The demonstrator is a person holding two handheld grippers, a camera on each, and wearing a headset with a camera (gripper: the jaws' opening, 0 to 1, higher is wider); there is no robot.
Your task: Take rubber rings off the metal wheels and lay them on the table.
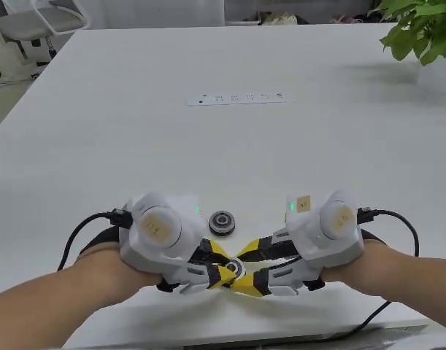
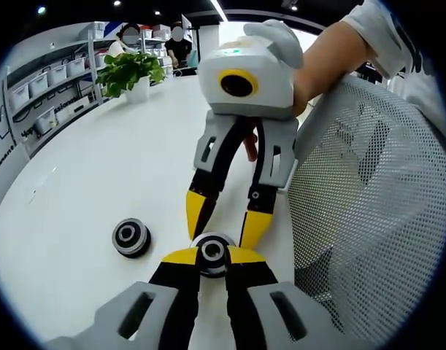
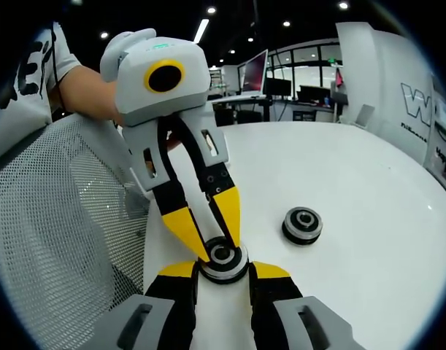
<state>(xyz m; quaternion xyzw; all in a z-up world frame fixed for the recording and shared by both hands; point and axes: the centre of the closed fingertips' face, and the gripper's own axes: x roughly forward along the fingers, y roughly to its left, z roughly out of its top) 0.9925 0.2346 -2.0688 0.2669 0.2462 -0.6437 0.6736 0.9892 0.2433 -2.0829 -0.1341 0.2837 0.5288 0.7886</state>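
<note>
- Left gripper (image 2: 212, 255) and right gripper (image 3: 223, 270) both clamp one wheel (image 1: 234, 269); a slip lets its rubber ring (image 3: 224, 276) snap back.
- Dropped, it may roll off the desk (image 1: 281, 160).

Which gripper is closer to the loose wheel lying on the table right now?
Left, slightly. Both grip the near wheel; the loose wheel lies just beyond, beside the left gripper, with a wider gap to the right gripper.
</note>
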